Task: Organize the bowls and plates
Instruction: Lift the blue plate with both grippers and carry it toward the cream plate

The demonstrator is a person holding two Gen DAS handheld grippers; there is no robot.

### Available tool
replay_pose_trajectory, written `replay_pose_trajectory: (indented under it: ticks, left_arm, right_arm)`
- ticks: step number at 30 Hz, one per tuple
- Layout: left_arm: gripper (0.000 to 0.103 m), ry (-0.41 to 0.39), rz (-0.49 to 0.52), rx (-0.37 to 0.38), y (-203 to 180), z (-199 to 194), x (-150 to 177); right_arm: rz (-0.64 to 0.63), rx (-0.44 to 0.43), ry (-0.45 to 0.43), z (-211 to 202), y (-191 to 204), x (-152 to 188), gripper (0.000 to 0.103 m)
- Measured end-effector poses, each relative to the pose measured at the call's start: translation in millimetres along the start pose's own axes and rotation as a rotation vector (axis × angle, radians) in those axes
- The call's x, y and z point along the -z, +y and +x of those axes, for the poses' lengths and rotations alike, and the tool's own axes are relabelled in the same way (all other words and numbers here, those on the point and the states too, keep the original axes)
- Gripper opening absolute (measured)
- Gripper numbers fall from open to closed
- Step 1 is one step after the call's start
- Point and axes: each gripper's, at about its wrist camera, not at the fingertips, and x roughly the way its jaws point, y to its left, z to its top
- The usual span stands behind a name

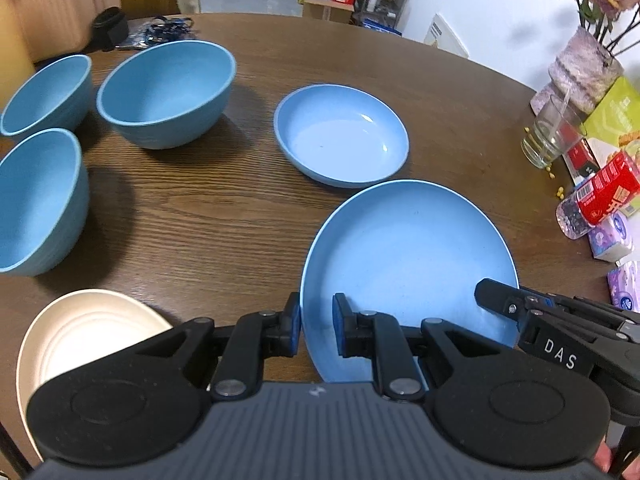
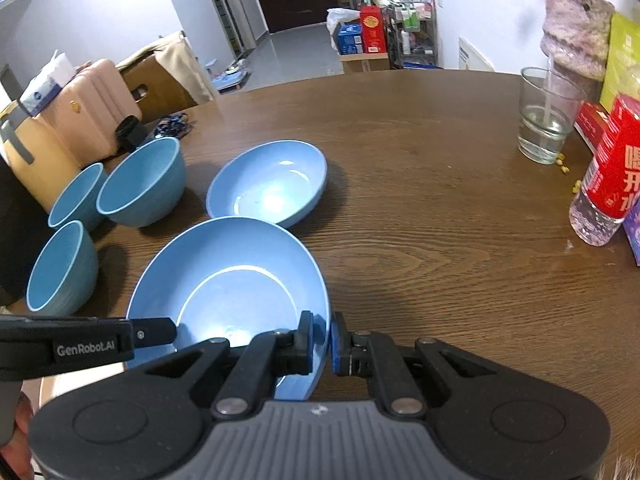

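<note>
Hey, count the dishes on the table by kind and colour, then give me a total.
Blue deep bowls: 3
Blue shallow plates: 2
Cream plate: 1
Total: 6

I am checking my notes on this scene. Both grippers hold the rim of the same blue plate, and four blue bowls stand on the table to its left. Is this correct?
Not quite: there are three blue bowls, not four, as the left wrist view shows. The rest holds: the left gripper and the right gripper both grip the rim of the same blue plate, with the bowls on the table to its left.
</note>
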Motion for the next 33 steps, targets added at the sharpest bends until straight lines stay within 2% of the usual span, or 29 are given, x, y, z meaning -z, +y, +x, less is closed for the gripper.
replay_pose_trajectory:
  ticks: [15, 33]
  left_arm:
    - [0.017, -0.051, -0.081, -0.029, 51.8, -37.4, 16.3]
    - [0.017, -0.057, -0.153, -0.062, 119.3, -60.2, 34.0]
  right_arm:
    - [-0.066, -0.048, 0.004, -12.9, 57.3, 9.9, 0.008]
    - [-0.13, -0.075, 0.044, -13.2, 127.2, 27.0, 0.009]
